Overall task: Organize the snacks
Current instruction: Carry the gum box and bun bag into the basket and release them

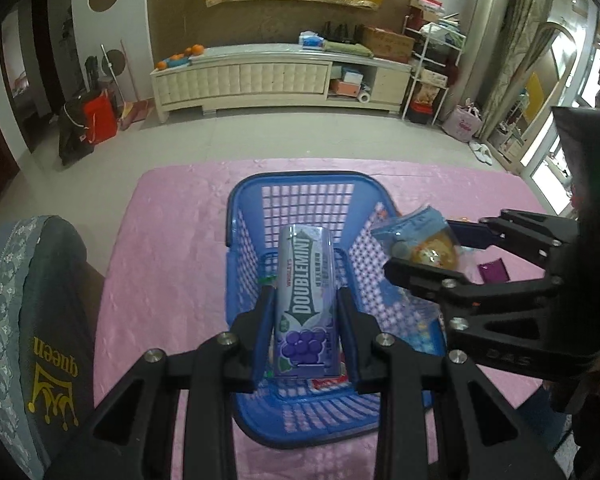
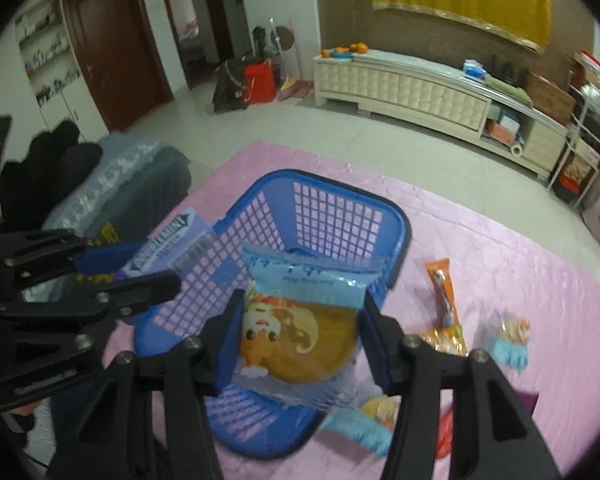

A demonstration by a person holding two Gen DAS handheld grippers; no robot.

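Observation:
A blue plastic basket (image 1: 312,184) sits on the pink tablecloth (image 1: 168,248). My left gripper (image 1: 306,312) is shut on a purple Doublemint gum pack (image 1: 304,296), held upright over the basket's inside. My right gripper (image 2: 300,320) is shut on a clear packet with a round cake and a blue top (image 2: 300,312), above the basket (image 2: 340,216). In the left wrist view the right gripper (image 1: 428,248) comes in from the right with that packet (image 1: 424,240) over the basket's right rim. In the right wrist view the left gripper (image 2: 140,268) holds the gum pack (image 2: 172,244) at the basket's left rim.
Several snacks lie on the cloth right of the basket: an orange stick packet (image 2: 444,292), a blue-and-orange packet (image 2: 508,340), a purple packet (image 1: 494,270). A red-labelled item (image 1: 330,382) lies in the basket. A grey cushioned chair (image 1: 28,320) stands left of the table.

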